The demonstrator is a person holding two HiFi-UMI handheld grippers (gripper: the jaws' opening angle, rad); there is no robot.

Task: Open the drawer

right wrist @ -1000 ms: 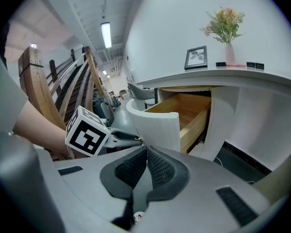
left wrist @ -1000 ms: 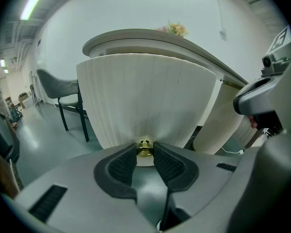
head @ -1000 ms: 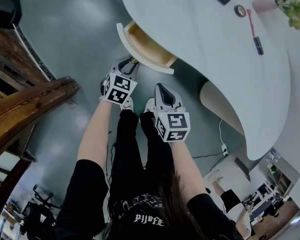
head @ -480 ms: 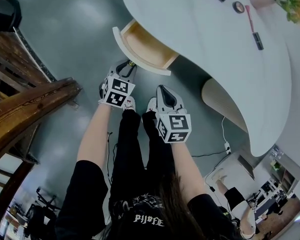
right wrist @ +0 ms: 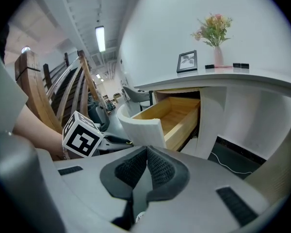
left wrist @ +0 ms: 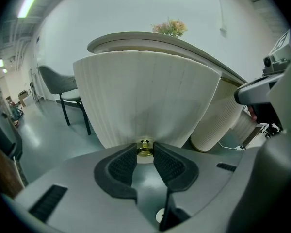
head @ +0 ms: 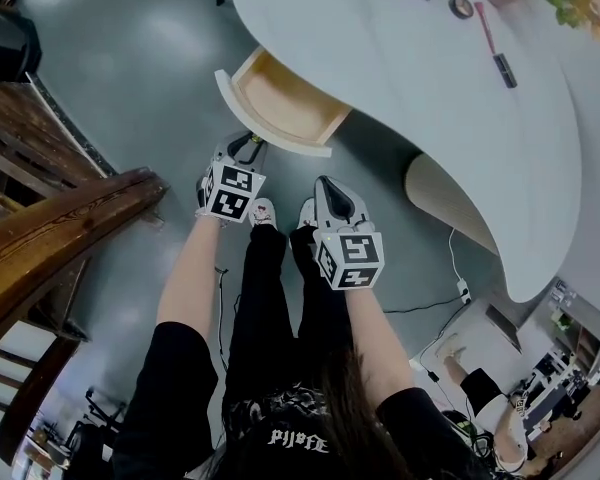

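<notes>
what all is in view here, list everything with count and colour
desk: one, white, upper right of head view
drawer: one, white front, wooden inside, pulled out from the desk
knob: one, brass, on the drawer front
picture frame: one, dark, on the desk
flowers: one bunch, pink vase, on the desk
chair: one, grey, beyond the desk
stair rail: one, brown wood, left
left gripper: grey, shut on the knob
right gripper: grey, shut, empty
</notes>
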